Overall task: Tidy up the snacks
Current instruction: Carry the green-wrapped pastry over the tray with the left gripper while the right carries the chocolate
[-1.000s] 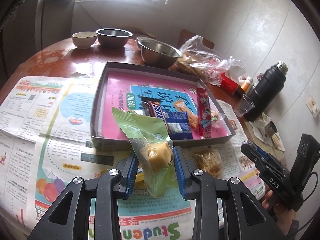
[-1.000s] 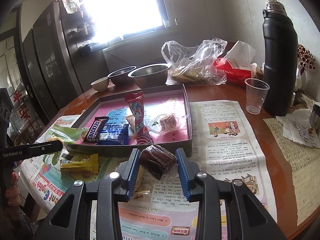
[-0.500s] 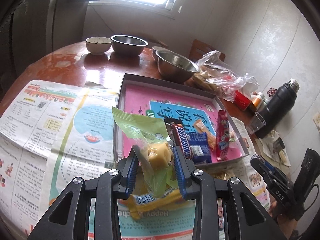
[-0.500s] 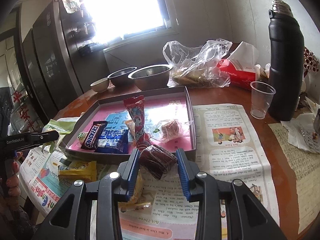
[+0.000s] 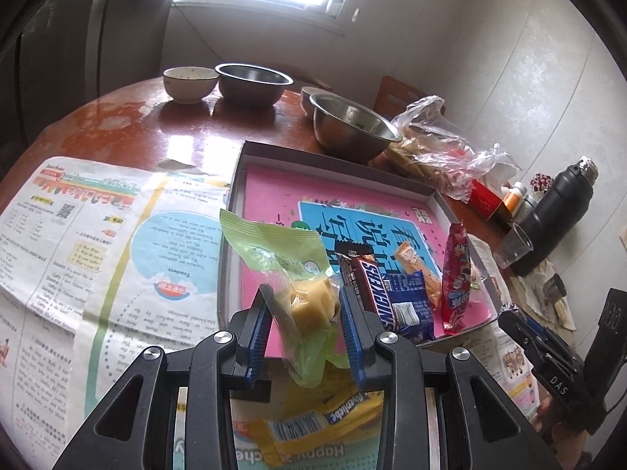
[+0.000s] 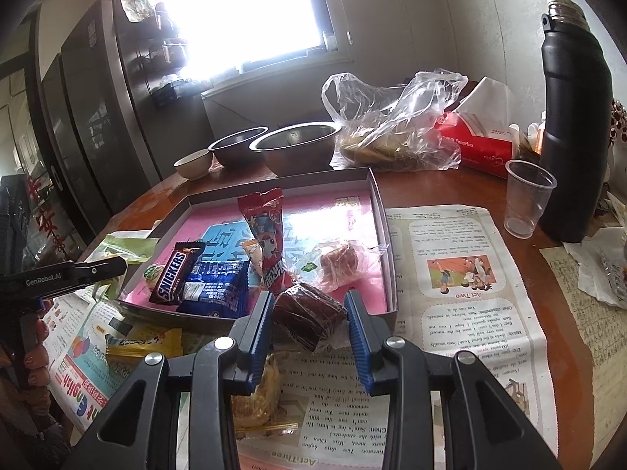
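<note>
The biggest change is in the left wrist view: the tray (image 5: 431,192) has swung from far ahead to right under the left gripper (image 5: 305,327), so its near wall now sits just behind the blue pads. A second ago the green pastry (image 5: 309,301) hung over the newspaper (image 5: 117,235) short of the tray; now it hangs at the tray's near-left corner, beside the Snickers (image 5: 370,297). The left gripper is clamped on the pastry as before, pads pressing the yellow block through the wrapper, the green flap standing up above.

The right side changed less. The right gripper (image 6: 309,321) has crept toward the tray's front wall and remains clamped on the dark cake (image 6: 307,313), which now overlaps that wall in the right wrist view, near the red packet (image 6: 268,243) and the clear-wrapped snack (image 6: 339,260).

Smallest: the yellow bar (image 5: 309,423) on the surface has slid beneath the left gripper and stays outside the tray, as does the wrapped cake (image 6: 254,395) under the right gripper.

My reading: both hands are carrying snacks in at once, and each looks nearly placed for release. Two loose snacks would then be left to collect.
</note>
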A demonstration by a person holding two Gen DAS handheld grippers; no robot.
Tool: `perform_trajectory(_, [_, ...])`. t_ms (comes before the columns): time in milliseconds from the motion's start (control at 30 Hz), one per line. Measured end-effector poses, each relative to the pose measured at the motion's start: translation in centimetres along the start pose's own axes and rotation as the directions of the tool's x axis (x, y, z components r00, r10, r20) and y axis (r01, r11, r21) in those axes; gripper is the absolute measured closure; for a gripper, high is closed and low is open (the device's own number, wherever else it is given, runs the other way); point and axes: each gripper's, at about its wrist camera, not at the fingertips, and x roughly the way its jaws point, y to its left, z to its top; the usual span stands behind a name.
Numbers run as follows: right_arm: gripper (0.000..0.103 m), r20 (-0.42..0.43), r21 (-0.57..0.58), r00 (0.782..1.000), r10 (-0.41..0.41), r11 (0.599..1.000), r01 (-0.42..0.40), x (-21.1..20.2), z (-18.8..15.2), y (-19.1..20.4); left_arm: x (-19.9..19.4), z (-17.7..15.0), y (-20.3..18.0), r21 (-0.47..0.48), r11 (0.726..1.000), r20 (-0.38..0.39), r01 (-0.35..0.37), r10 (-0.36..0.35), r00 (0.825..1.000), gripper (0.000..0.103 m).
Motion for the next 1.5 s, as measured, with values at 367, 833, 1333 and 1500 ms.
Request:
perform_trajectory(367, [0.066,-0.008,0.010,1.000,-0.020,1.000,0.020,1.3,0.6,-0.5,1.5,-0.3,0.3,0.027,0.999,0.000,-0.033,0.033,0.999,0.068])
perform_trajectory(833, [0.066,-0.025,0.007,0.999,-0.045,0.999,0.045,3.5,1.3,-0.3,2.1,-0.4,0.6,0.047,0.999,-0.002,-0.009,0.009,1.000,0.066])
perform_trajectory(1333, [0.066,-0.038,0.012,0.998,-0.048,0.999,0.049,4.8,1.6,-0.3,2.8,-0.6,-0.3,0.075,0.997,-0.007,0.021,-0.020,1.000,0.065])
perform_trajectory(1500, [0.066,-0.036,0.029,0.998,-0.052,0.998,0.053,5.0,1.7,-0.7,3.0,-0.6,-0.5,0.091,0.995,-0.008,0.029,-0.028,1.000,0.065])
